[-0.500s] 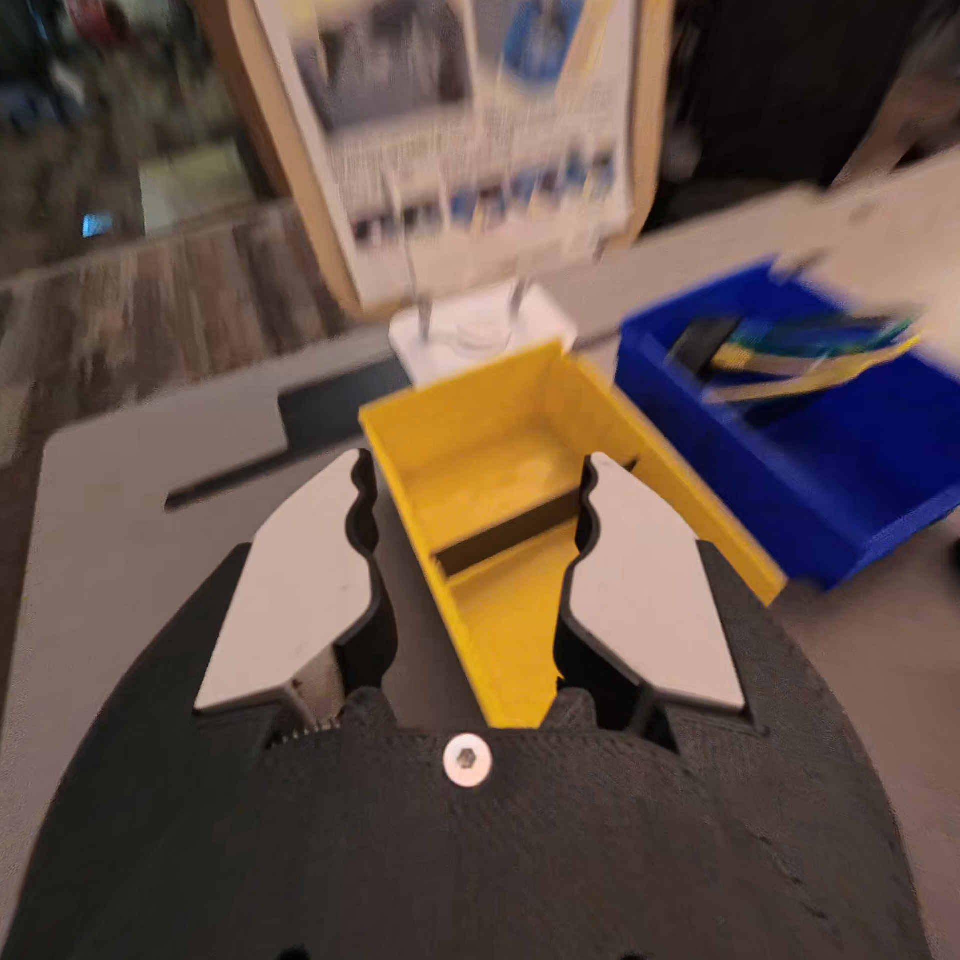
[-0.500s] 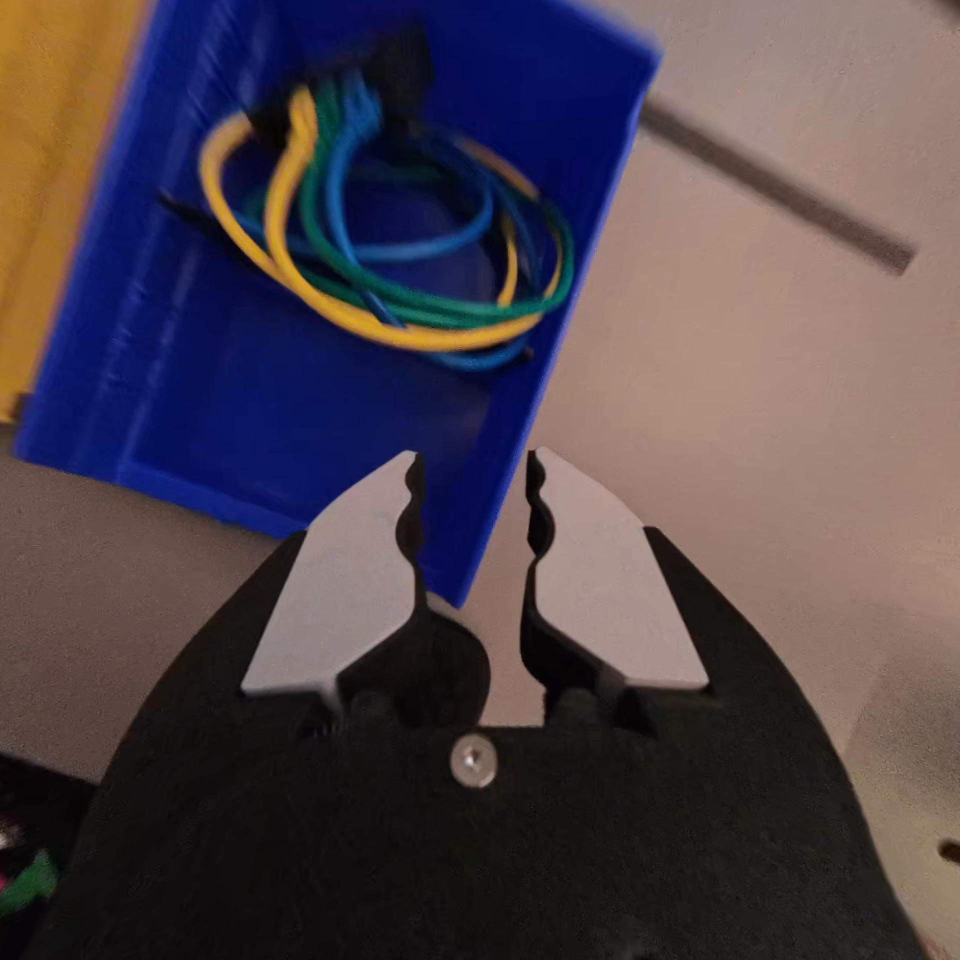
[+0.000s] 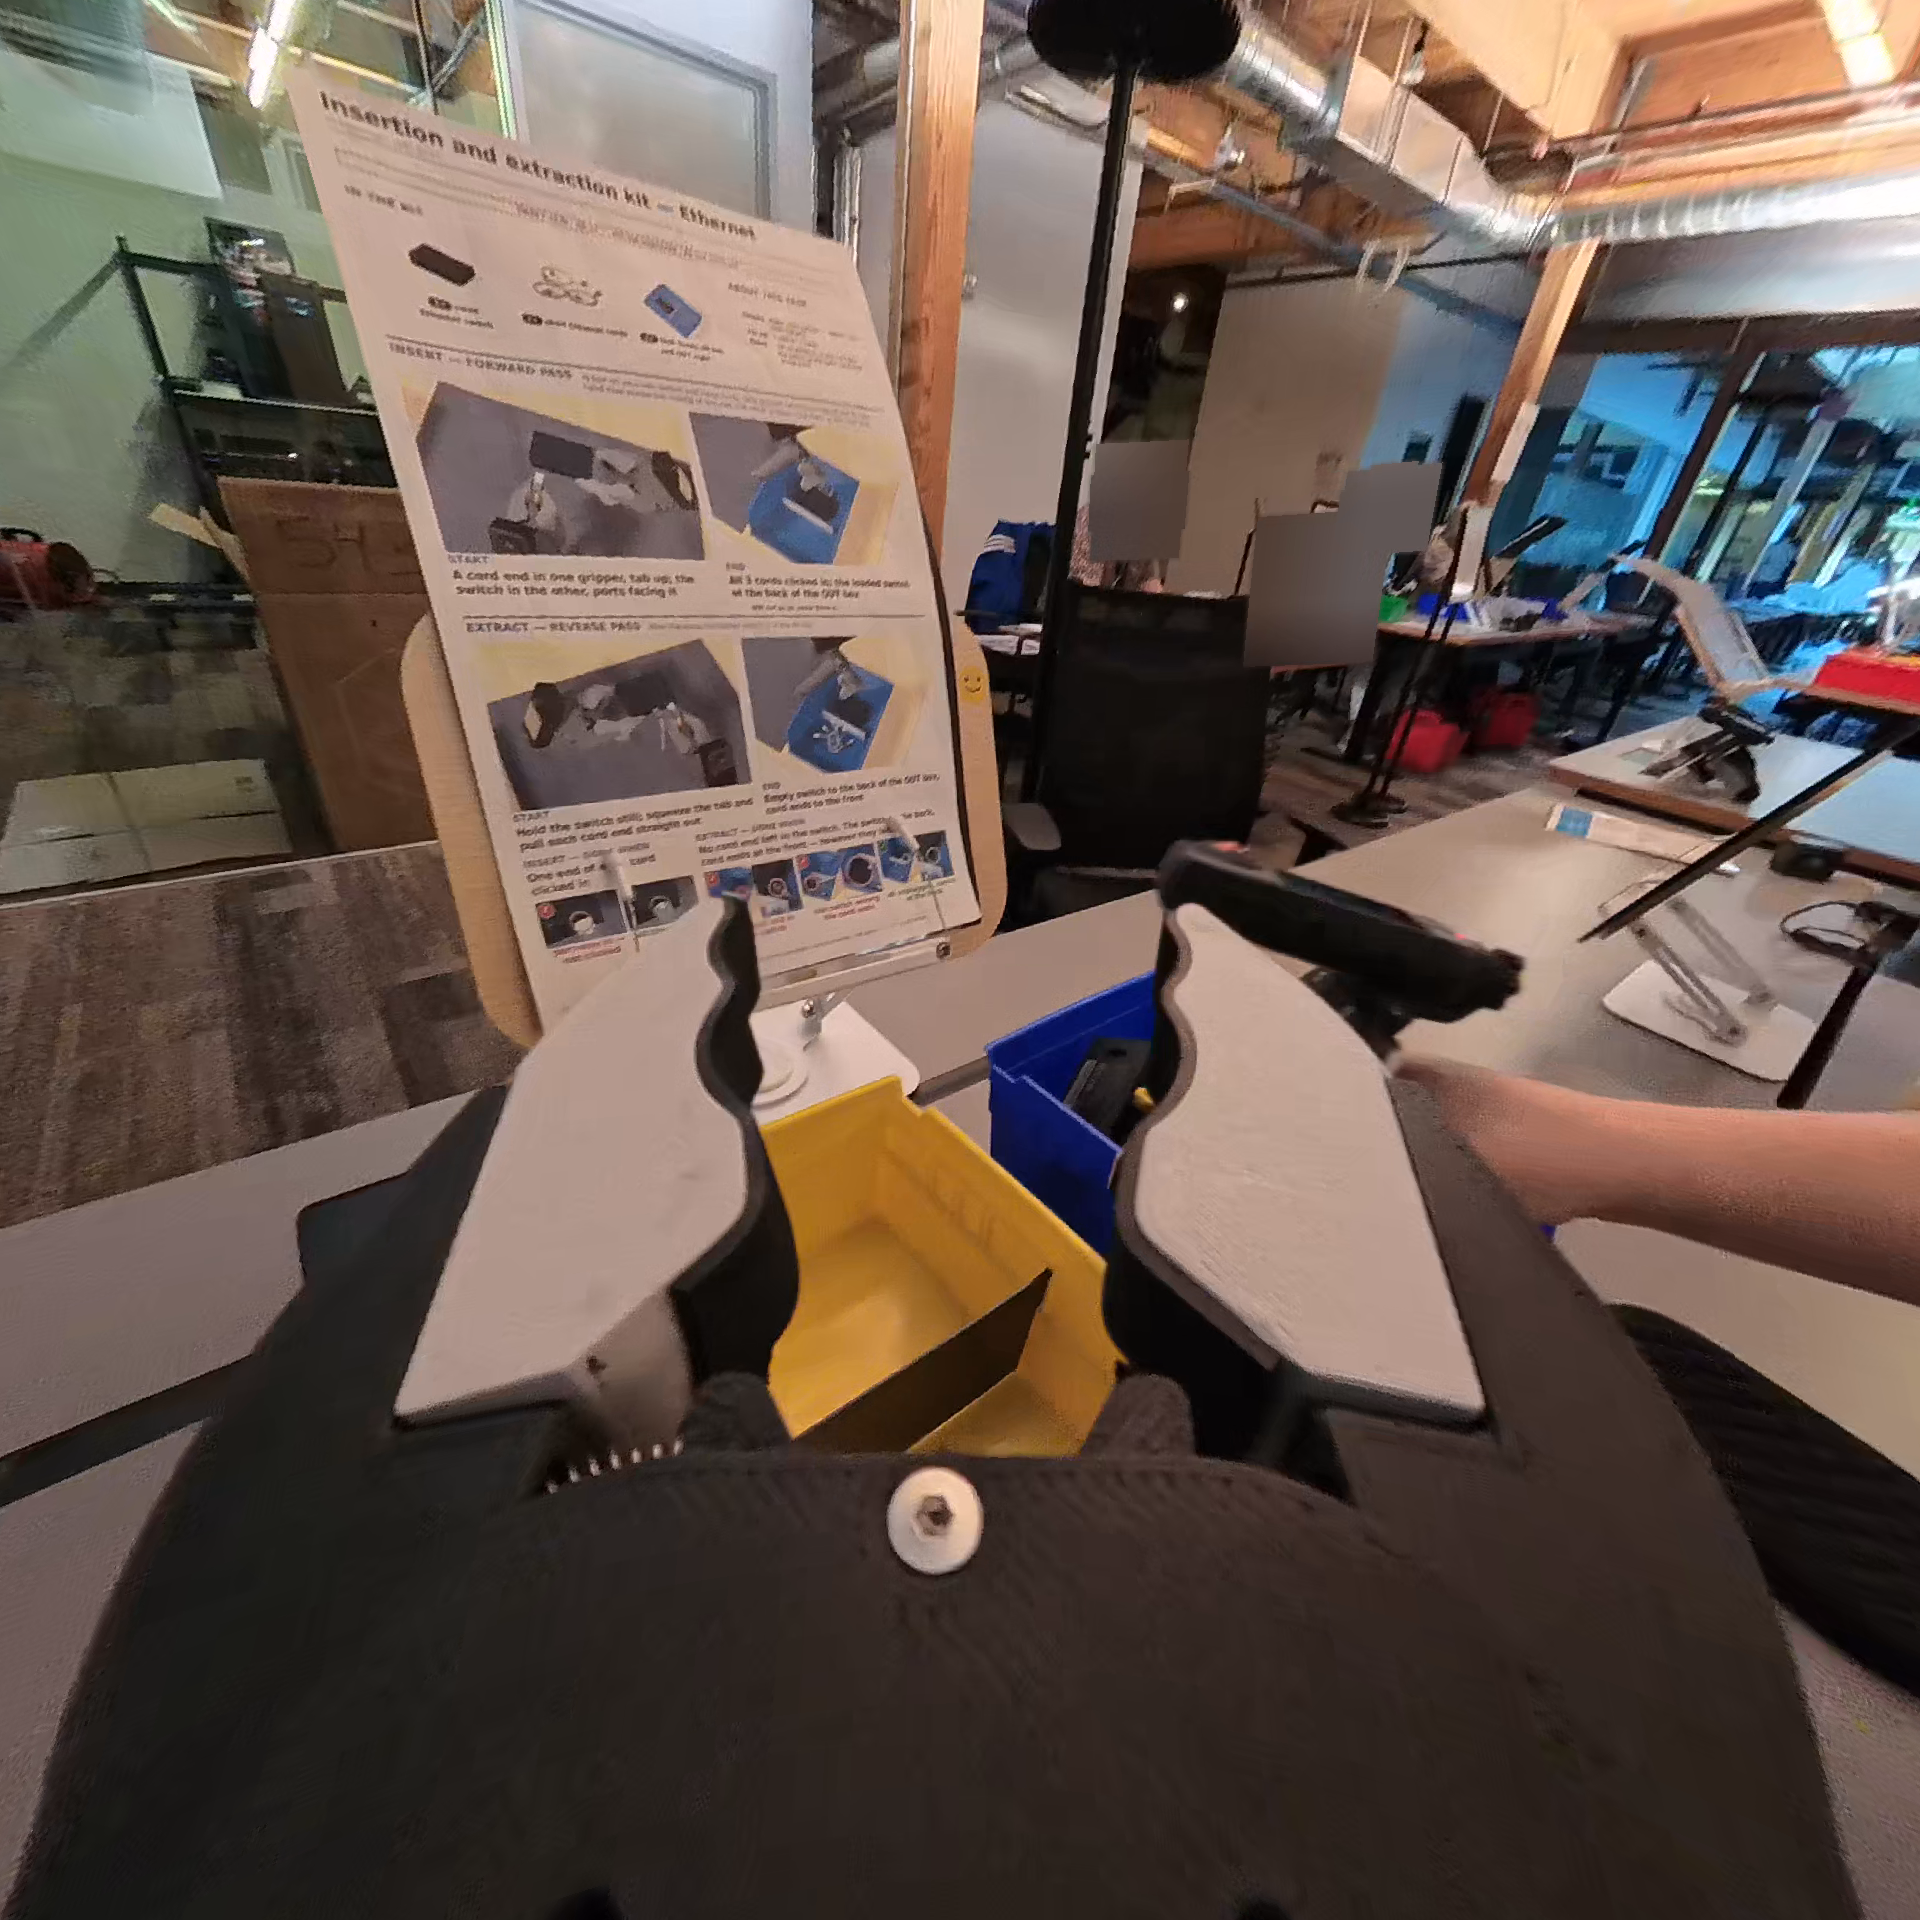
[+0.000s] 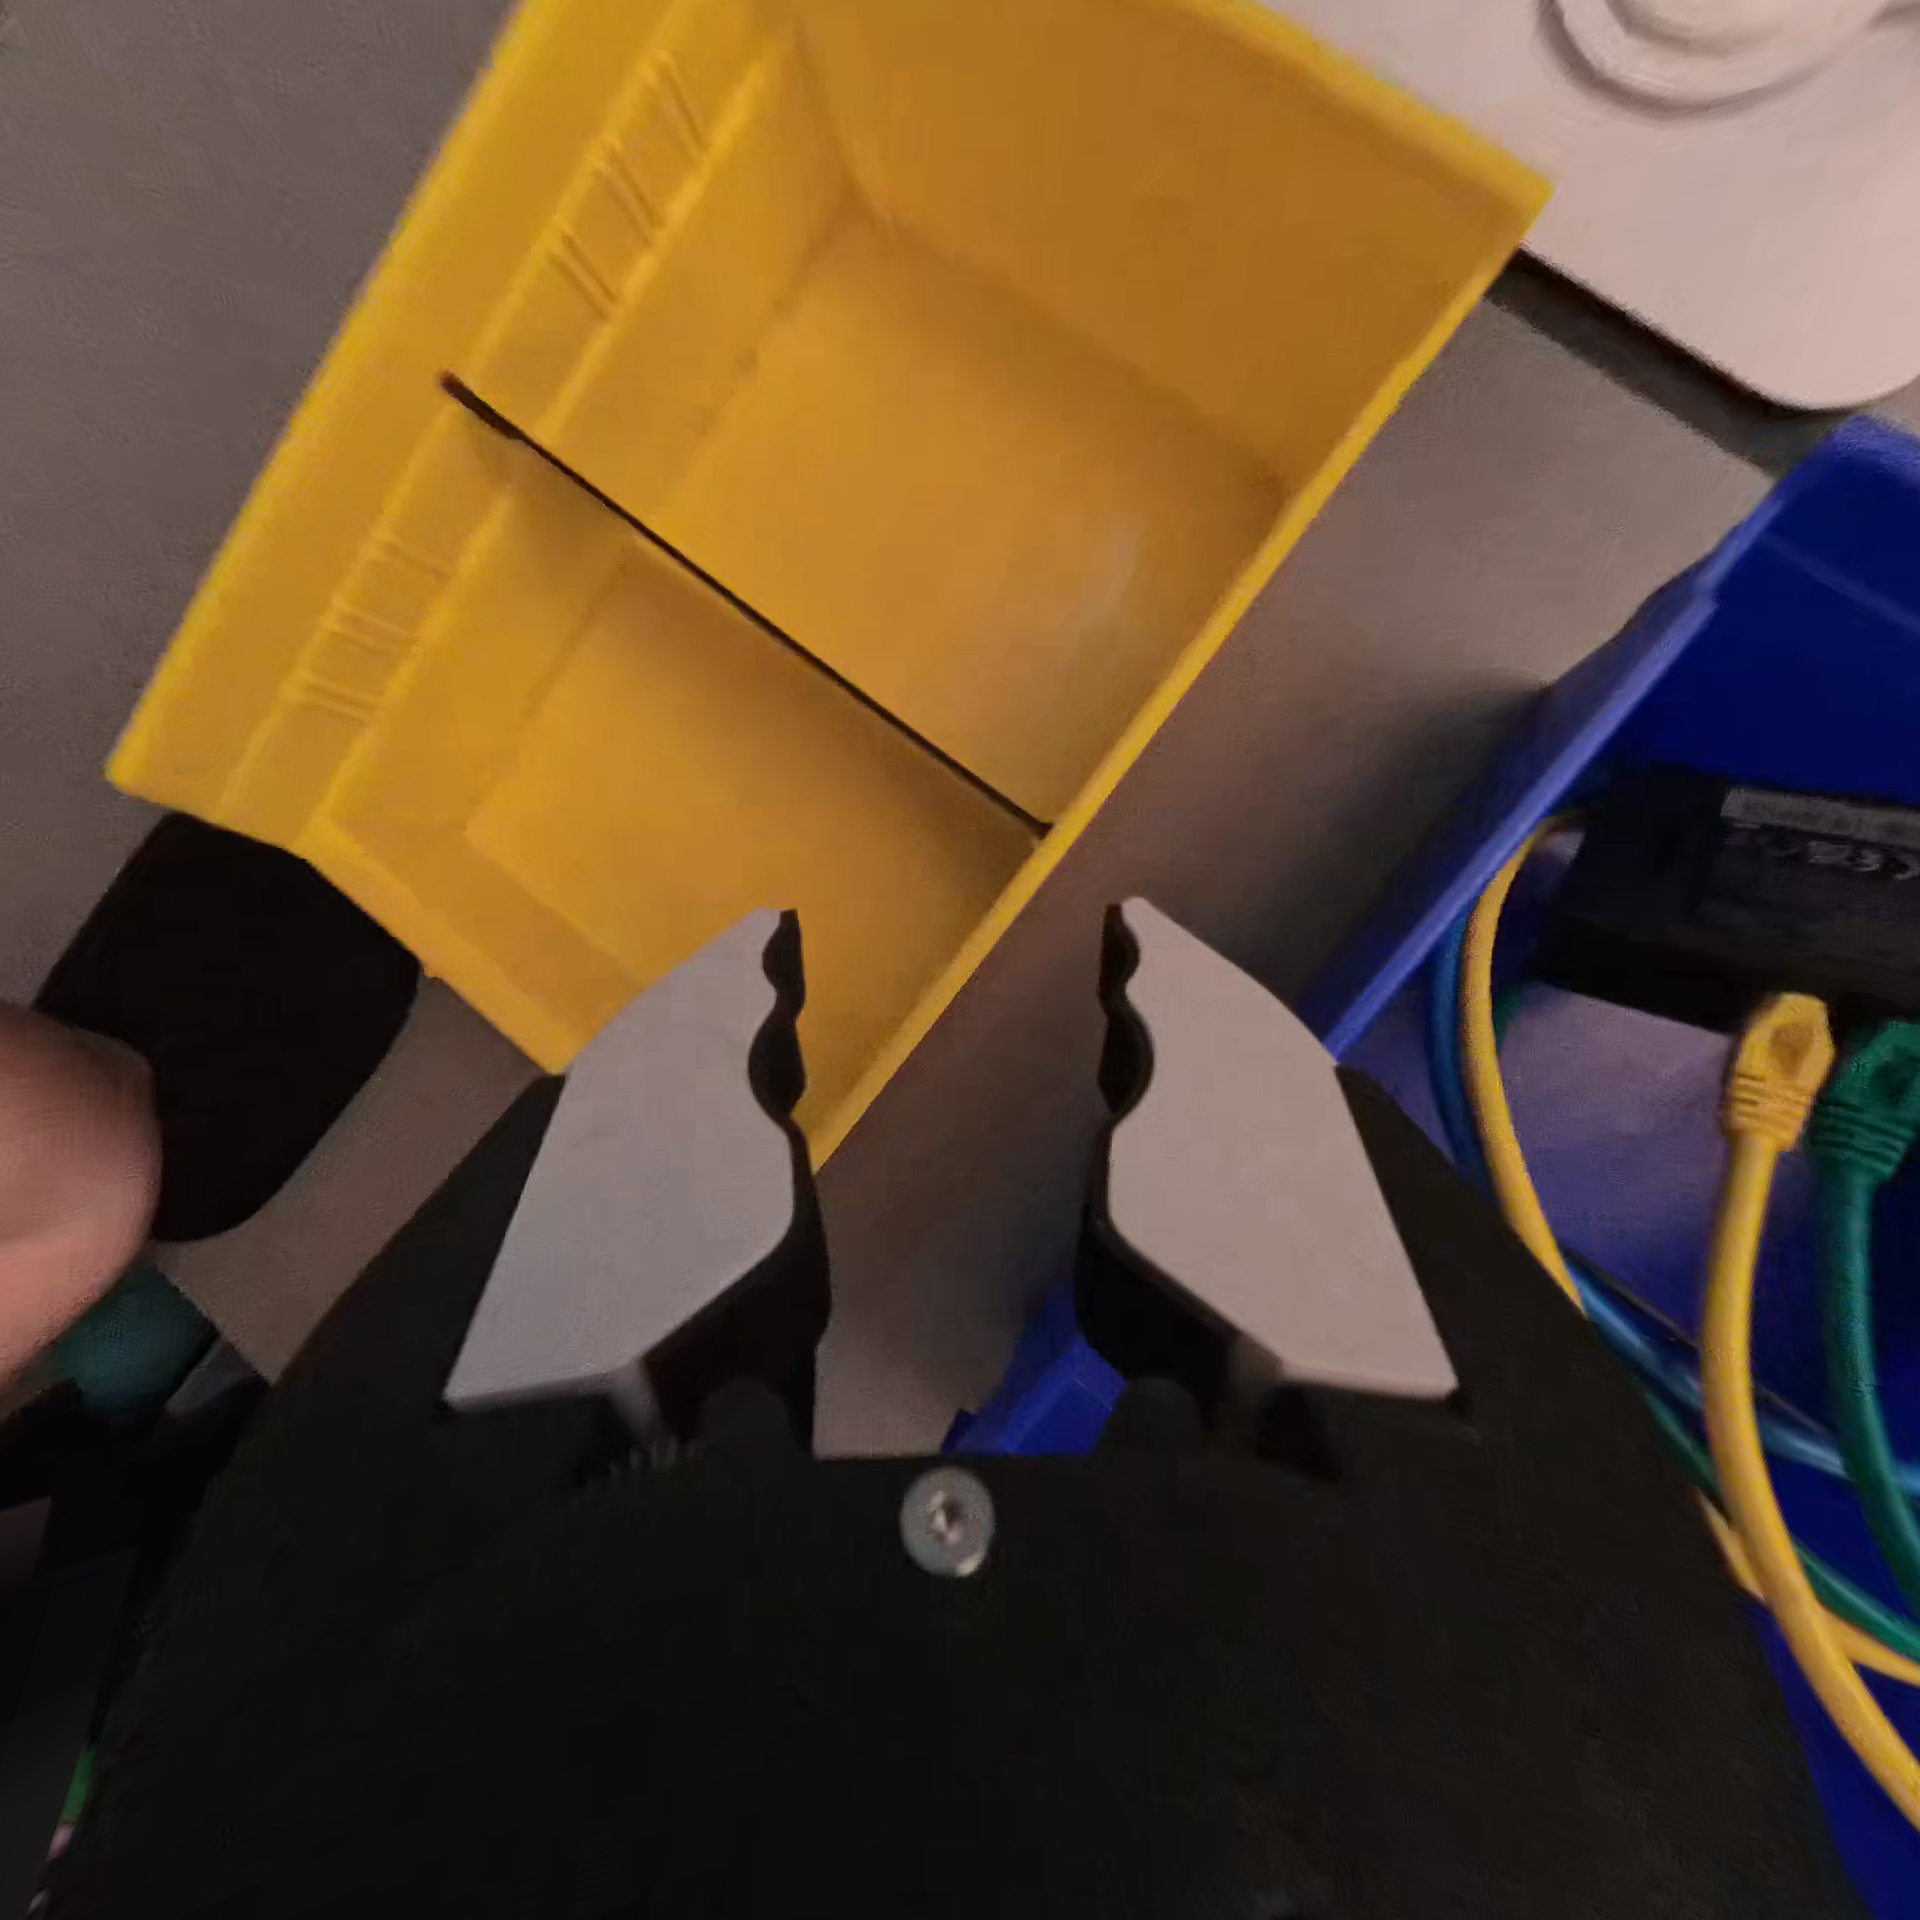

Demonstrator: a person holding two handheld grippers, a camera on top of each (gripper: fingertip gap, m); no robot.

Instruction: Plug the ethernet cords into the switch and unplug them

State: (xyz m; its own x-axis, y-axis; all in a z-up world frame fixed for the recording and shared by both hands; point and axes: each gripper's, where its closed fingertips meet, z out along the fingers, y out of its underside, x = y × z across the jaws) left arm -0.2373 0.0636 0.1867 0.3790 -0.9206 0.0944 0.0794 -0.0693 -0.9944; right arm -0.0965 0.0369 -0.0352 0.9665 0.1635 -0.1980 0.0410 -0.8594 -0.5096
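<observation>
Both wrist views are swinging away from blue bin (image 4: 1714, 665) | both grippers gaping, holding nothing | right gripper (image 4: 951, 1039) is hovering beside it | approach yellow cord (image 4: 1771, 1081) plug squarely.

Yellow bin (image 3: 914, 1247) on grey worktop (image 3: 156, 1278), w/ thin dark divider (image 4: 748, 613) splitting it into 2 compartments. Blue bin (image 3: 1039, 1122) just beside it on the right. Behind yellow bin: white stand base (image 3: 842, 1049) holding a tilted instruction sheet (image 3: 665, 540) on a light wood backing board. Cardboard box (image 3: 322, 644) on floor behind, left. Black pole (image 3: 1091, 436) & black office chair (image 3: 1143, 717) further back; 2nd white stand (image 3: 1704, 997) far right on worktop
</observation>
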